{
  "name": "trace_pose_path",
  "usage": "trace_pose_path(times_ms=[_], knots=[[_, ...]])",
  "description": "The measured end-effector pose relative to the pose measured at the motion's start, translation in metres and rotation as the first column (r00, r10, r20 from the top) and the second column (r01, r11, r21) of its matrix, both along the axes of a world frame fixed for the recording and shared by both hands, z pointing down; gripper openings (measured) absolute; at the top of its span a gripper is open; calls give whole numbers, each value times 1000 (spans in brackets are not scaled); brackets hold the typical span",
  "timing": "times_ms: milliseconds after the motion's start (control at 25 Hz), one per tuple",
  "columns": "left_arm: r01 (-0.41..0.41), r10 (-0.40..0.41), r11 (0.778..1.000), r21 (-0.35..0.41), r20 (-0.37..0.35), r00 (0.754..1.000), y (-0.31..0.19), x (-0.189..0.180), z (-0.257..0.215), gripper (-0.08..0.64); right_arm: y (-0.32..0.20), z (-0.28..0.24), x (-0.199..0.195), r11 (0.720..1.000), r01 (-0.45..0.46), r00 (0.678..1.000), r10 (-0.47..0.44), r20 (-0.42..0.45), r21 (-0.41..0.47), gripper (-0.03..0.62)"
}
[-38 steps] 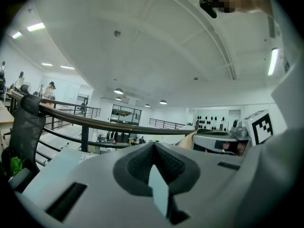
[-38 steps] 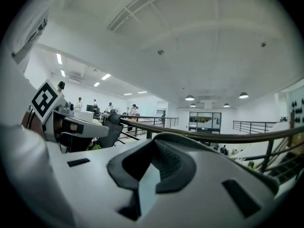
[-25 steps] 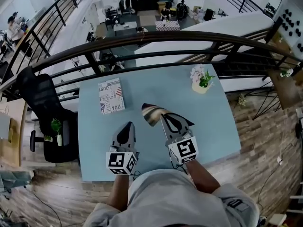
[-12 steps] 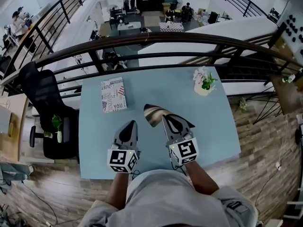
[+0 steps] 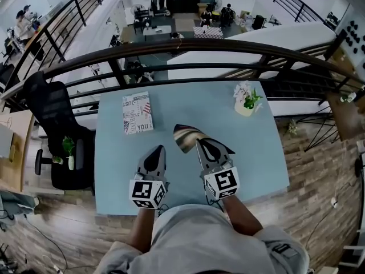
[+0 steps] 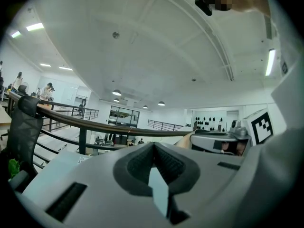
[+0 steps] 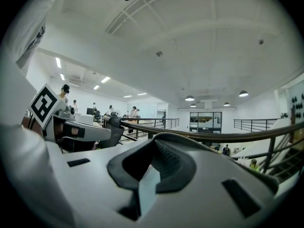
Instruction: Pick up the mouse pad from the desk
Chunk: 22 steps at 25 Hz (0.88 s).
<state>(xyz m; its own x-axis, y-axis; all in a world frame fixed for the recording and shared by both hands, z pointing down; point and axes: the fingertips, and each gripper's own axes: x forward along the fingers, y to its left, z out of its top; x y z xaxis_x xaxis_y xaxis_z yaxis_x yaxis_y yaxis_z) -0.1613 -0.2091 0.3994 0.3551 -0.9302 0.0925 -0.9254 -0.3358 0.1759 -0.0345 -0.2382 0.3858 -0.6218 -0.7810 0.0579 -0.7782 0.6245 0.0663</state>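
Observation:
The mouse pad (image 5: 183,136), striped brown and cream, hangs bent just above the blue desk (image 5: 251,153) near its middle. My right gripper (image 5: 197,142) is shut on its near edge and points level, away from the person. In the right gripper view the right gripper (image 7: 154,147) shows closed jaws, and the pad itself is hard to make out there. My left gripper (image 5: 156,149) is beside it on the left, jaws shut and holding nothing. From the left gripper (image 6: 153,146) view, a tan bit of the pad (image 6: 184,139) shows at the right gripper's tip.
A printed flat book-like item (image 5: 137,113) lies at the desk's far left. A small pot of flowers (image 5: 244,103) stands at the far right. A dark railing (image 5: 171,49) runs behind the desk. A black office chair (image 5: 54,130) stands to the left.

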Motion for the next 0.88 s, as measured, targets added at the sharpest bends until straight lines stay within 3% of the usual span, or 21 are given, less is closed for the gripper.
trace_pose_path(times_ms=[880], knots=[[14, -14, 1000, -8, -2, 1000, 3, -4, 5, 12, 5, 2, -8, 1000, 24, 1000, -24, 1, -1, 18]])
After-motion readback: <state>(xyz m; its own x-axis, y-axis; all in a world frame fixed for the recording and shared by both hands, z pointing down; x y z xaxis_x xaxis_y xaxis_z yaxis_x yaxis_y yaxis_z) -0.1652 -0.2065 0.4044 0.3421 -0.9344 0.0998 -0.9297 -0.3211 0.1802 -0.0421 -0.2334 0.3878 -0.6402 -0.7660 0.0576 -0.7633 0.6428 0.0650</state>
